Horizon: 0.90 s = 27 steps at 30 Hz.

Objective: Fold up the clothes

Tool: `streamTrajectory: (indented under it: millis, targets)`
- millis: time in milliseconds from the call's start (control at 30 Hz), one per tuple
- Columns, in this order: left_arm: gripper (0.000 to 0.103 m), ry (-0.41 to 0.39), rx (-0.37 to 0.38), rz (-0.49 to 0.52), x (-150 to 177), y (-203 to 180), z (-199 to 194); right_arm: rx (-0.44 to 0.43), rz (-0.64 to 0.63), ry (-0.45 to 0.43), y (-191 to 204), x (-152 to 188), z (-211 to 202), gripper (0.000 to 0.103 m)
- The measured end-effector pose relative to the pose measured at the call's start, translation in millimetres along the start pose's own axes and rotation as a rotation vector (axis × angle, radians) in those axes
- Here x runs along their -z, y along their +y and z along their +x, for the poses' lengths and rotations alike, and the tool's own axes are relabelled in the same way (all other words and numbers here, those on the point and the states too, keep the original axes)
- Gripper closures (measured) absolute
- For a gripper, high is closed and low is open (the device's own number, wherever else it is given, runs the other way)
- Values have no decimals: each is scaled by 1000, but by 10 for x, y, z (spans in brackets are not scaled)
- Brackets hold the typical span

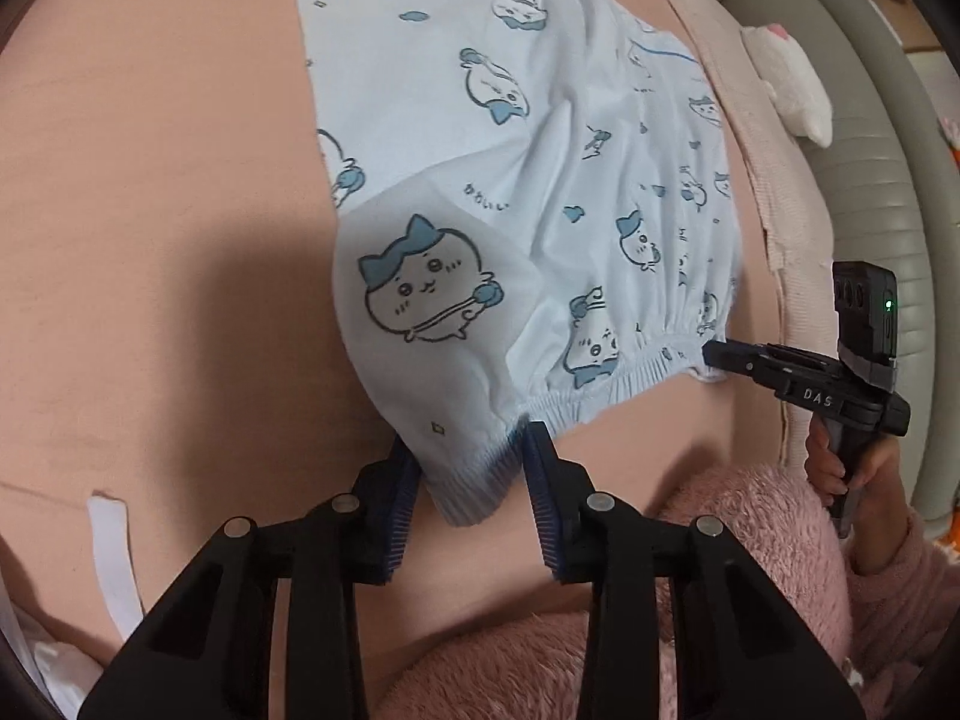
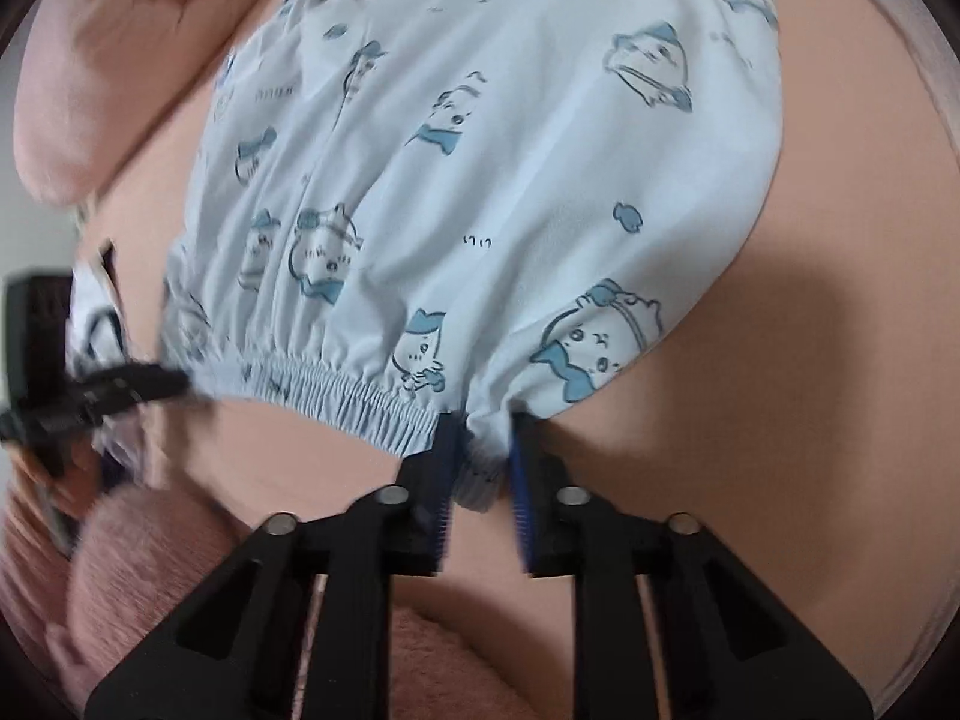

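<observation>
Light blue pyjama pants (image 1: 510, 192) printed with cartoon cats lie on a peach bed sheet (image 1: 150, 210). Their elastic waistband (image 1: 606, 387) faces me. My left gripper (image 1: 468, 450) is shut on the waistband's left corner. In that view my right gripper (image 1: 714, 354) pinches the waistband's other corner. In the right wrist view the pants (image 2: 480, 180) fill the frame, and my right gripper (image 2: 483, 450) is shut on a waistband corner (image 2: 480, 468). The left gripper (image 2: 174, 384) shows blurred at the other end.
A white cloth tag (image 1: 111, 564) lies on the sheet at the left. A white plush toy (image 1: 786, 84) and a grey padded bed edge (image 1: 870, 138) are at the right. A pink fluffy garment (image 1: 750, 540) covers the person's arm and lap. A pink pillow (image 2: 90, 90) sits far left.
</observation>
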<state>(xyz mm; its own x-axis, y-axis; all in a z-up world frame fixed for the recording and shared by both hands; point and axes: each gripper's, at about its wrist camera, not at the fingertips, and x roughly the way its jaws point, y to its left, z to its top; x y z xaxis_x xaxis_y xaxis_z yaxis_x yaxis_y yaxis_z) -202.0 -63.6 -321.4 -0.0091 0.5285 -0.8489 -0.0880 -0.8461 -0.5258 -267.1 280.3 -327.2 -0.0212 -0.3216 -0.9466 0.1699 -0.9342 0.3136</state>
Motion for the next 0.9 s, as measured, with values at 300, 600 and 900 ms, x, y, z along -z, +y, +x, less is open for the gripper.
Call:
streamTrajectory:
  millis: [300, 600, 900]
  targets:
    - [63, -10, -70, 60, 20, -80, 38, 66, -33, -21, -164, 206, -403, 91]
    - [58, 20, -12, -31, -86, -82, 217, -75, 166, -43, -527, 139, -365, 60]
    - [90, 11, -141, 92, -23, -359, 119, 26, 41, -38, -362, -163, -371, 95]
